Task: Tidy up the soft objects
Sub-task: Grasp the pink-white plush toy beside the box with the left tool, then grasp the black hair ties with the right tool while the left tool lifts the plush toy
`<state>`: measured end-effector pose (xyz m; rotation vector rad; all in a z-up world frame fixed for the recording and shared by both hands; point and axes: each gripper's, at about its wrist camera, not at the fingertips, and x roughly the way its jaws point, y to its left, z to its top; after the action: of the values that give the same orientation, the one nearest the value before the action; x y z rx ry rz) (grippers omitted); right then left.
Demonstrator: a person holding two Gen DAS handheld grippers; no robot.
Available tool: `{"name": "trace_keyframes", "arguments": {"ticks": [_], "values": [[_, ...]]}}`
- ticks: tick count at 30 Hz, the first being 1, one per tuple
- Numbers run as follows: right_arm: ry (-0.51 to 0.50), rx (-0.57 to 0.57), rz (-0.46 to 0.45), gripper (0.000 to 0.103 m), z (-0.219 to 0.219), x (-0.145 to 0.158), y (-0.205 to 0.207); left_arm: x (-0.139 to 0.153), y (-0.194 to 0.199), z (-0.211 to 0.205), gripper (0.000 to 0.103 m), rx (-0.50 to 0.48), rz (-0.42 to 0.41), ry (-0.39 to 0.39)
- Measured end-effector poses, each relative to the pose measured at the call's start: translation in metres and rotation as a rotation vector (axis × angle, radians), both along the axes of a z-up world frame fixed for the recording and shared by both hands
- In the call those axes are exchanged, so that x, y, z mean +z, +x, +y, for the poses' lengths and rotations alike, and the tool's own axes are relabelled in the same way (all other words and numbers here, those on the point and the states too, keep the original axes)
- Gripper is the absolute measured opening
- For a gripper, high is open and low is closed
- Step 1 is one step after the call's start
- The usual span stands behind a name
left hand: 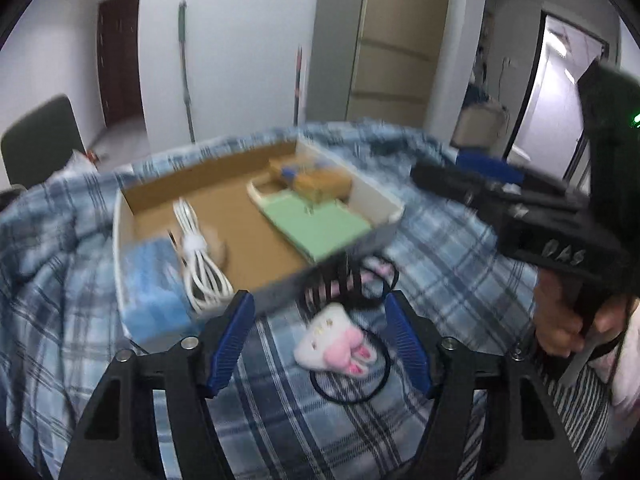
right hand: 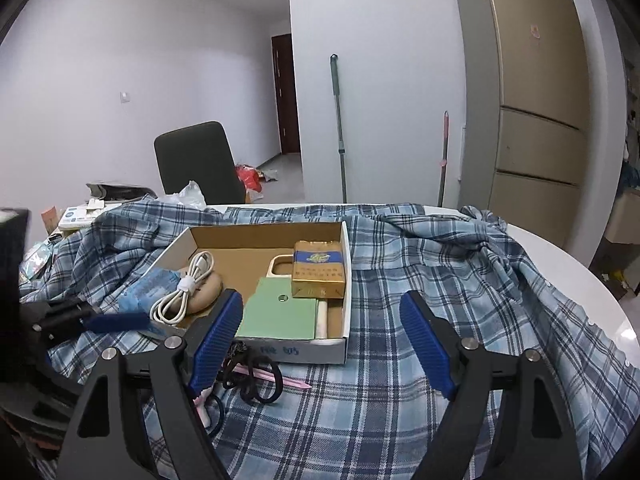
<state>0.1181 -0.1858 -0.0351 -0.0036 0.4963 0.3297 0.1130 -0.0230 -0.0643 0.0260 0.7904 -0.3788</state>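
Both the left gripper (left hand: 320,344) and right gripper (right hand: 322,338) gape over a white-pink plush hair tie (left hand: 334,344).

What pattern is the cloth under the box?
Blue and white plaid cloth, clearest in the right wrist view.

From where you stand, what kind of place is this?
Probably a home, a dining or kitchen area: a fridge, a mop against the wall, and a round table under a plaid shirt.

Hair ties (right hand: 256,380) lie on cloth (right hand: 400,380) before the box (right hand: 336,350).
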Motion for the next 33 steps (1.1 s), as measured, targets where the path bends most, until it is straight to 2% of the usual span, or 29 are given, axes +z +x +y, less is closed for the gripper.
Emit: {"name": "trace_keyframes", "arguments": {"ticks": [1, 11, 12, 15, 17, 20, 23, 25, 30, 33], "values": [[-0.003, 0.002, 0.001, 0.080, 0.001, 0.000, 0.000, -0.003, 0.002, -0.002, 0.062, -0.002, 0.021, 0.008], [-0.030, 0.017, -0.001, 0.080, 0.006, -0.002, -0.002, -0.029, 0.014, -0.017, 0.061, -0.079, 0.166, 0.044], [-0.031, 0.016, 0.002, 0.080, 0.006, -0.002, -0.001, -0.030, 0.014, -0.017, 0.059, -0.075, 0.169, 0.049], [-0.032, 0.014, 0.006, 0.080, 0.005, -0.003, -0.001, -0.032, 0.015, -0.015, 0.038, -0.064, 0.182, 0.046], [-0.034, 0.011, 0.004, 0.080, 0.005, -0.003, -0.001, -0.030, 0.015, -0.013, 0.034, -0.056, 0.176, 0.039], [-0.040, 0.012, 0.004, 0.080, 0.006, -0.004, 0.000, -0.019, 0.007, -0.009, 0.033, -0.030, 0.088, 0.028], [-0.043, 0.013, 0.009, 0.080, 0.006, -0.005, 0.000, 0.000, -0.013, -0.004, 0.033, -0.001, -0.061, 0.021], [-0.046, 0.011, 0.015, 0.080, 0.006, -0.006, 0.002, 0.007, -0.022, -0.002, 0.033, 0.030, -0.128, 0.028], [-0.064, -0.002, 0.045, 0.080, 0.008, -0.008, 0.007, 0.022, -0.032, 0.022, 0.033, 0.181, -0.225, -0.015], [-0.069, 0.017, 0.118, 0.080, 0.014, -0.011, 0.013, 0.027, -0.030, 0.035, 0.033, 0.251, -0.236, -0.046]]}}
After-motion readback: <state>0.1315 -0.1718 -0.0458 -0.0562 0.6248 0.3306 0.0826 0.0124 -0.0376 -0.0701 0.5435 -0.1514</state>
